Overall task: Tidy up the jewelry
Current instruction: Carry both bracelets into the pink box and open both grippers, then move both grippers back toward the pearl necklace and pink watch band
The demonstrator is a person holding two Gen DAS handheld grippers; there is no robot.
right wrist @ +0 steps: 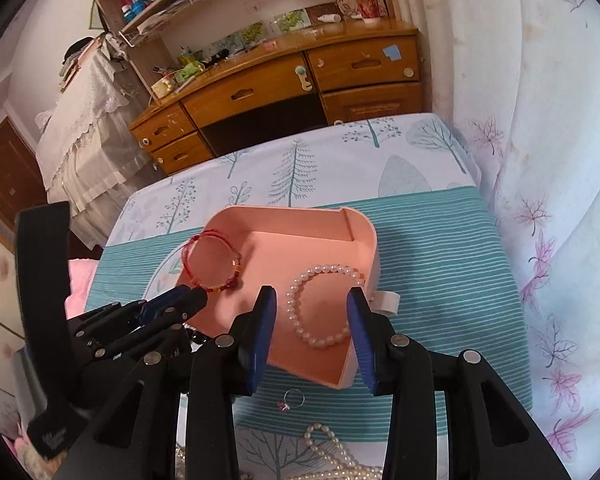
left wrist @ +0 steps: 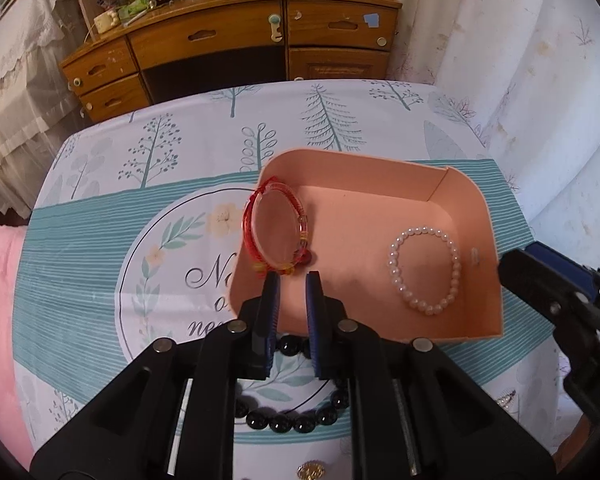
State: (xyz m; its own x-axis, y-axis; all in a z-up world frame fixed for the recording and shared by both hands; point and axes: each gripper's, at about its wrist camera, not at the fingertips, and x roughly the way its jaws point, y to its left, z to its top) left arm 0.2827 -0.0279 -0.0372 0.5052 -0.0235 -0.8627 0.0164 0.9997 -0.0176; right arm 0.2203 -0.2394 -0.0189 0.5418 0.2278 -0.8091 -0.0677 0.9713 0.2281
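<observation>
A pink open box (left wrist: 440,184) (right wrist: 324,220) stands on the patterned tablecloth. A red string bracelet (left wrist: 276,228) (right wrist: 212,266) leans on its left wall. A pale pearl bracelet (left wrist: 424,270) (right wrist: 324,304) lies flat inside. My left gripper (left wrist: 292,280) is open and empty, its fingertips just in front of the red bracelet. A black bead bracelet (left wrist: 292,420) lies on the cloth under it. My right gripper (right wrist: 312,300) is open and empty above the pearl bracelet; it also shows in the left wrist view (left wrist: 540,280). The left gripper shows at the left of the right wrist view (right wrist: 184,298).
A small ring (right wrist: 292,398) and a pearl necklace (right wrist: 340,456) lie on the cloth in front of the box. A gold brooch (left wrist: 310,470) lies near the table's front edge. A wooden desk (left wrist: 228,40) stands behind the table, curtains to the right, pink cloth (left wrist: 0,304) at left.
</observation>
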